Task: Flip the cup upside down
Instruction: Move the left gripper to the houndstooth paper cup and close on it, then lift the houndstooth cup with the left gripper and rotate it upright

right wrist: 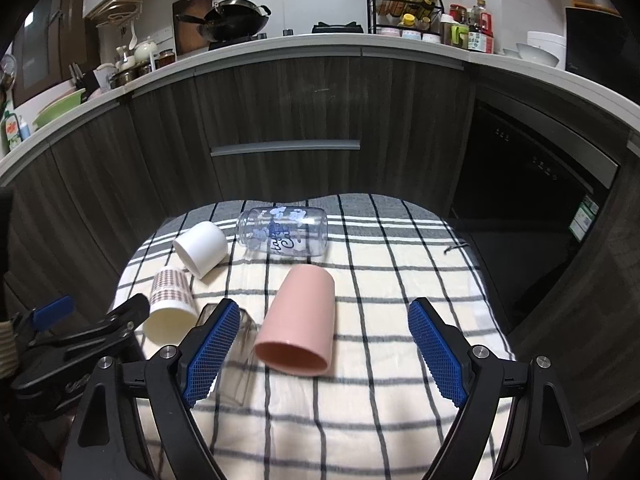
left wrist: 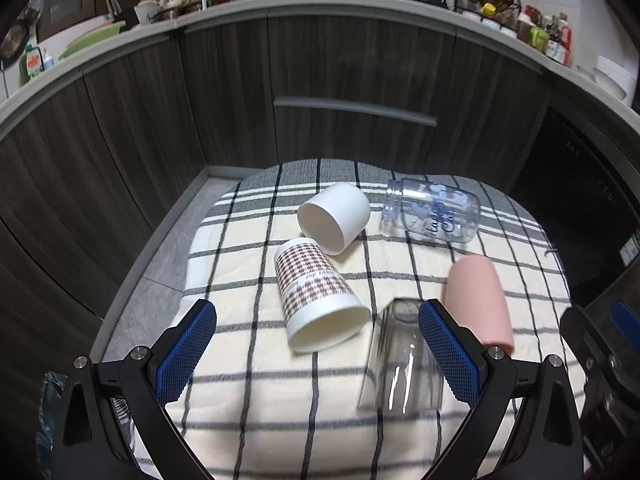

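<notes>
Pink cup (right wrist: 298,316) lies mid-frame, mouth toward you; right gripper (right wrist: 323,354) gapes empty. Straddle the wall, close squarely, then invert.

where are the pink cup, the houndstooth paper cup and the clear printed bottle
pink cup (right wrist: 298,312), right wrist view, on its side wall, midway along
houndstooth paper cup (left wrist: 310,280), left wrist view, on the patterned band of its side
clear printed bottle (right wrist: 286,232), right wrist view, on the printed middle of its body

Clear glass tumbler (left wrist: 400,360), matt pink cup (right wrist: 298,320), woven checked cloth (right wrist: 380,400).
</notes>
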A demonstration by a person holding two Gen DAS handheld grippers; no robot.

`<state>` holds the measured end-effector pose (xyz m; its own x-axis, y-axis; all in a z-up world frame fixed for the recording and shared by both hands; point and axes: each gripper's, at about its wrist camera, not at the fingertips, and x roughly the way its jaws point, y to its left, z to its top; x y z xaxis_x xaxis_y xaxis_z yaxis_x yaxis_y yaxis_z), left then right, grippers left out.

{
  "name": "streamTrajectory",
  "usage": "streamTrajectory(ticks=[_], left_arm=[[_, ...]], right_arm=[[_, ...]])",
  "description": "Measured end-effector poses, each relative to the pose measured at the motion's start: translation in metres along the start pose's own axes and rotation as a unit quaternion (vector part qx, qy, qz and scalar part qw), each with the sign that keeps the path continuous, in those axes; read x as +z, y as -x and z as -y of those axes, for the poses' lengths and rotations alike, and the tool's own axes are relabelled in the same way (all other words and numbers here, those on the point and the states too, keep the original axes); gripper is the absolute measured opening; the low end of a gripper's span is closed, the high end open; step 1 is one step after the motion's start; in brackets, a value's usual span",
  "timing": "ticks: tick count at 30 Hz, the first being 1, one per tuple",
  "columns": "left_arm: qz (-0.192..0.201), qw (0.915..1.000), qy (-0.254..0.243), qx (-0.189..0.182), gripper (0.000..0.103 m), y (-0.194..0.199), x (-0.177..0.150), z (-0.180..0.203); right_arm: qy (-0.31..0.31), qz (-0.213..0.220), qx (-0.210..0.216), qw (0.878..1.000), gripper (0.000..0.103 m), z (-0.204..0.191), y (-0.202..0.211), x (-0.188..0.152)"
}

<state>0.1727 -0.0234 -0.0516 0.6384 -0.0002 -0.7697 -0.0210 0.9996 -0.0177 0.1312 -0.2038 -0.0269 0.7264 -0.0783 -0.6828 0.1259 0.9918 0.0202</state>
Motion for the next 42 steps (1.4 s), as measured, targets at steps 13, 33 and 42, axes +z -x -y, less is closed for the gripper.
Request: streamTrajectory(ticks=[13,33,42], left_arm=[[-0.093,0.9945,0.047,0.0,0.099,-0.075,0.013,-0.008],[-0.154,0.9863,0.046,-0.034,0.064,-0.112,0.002,-0.014],[-0.135,0.9899,0.025,-0.036,0.064,-0.071,-0.008,-0.017]], right_arm=[[-0.009,-0.037,0.012,0.999,0.086,-0.005,-0.05,0.005],[-0.002,-0.076,0.017,0.997,0.086,-0.021,-0.084,-0.001],[-0.013,-0.074,0.022,0.997,0.086,-0.019,-0.066,-0.006]])
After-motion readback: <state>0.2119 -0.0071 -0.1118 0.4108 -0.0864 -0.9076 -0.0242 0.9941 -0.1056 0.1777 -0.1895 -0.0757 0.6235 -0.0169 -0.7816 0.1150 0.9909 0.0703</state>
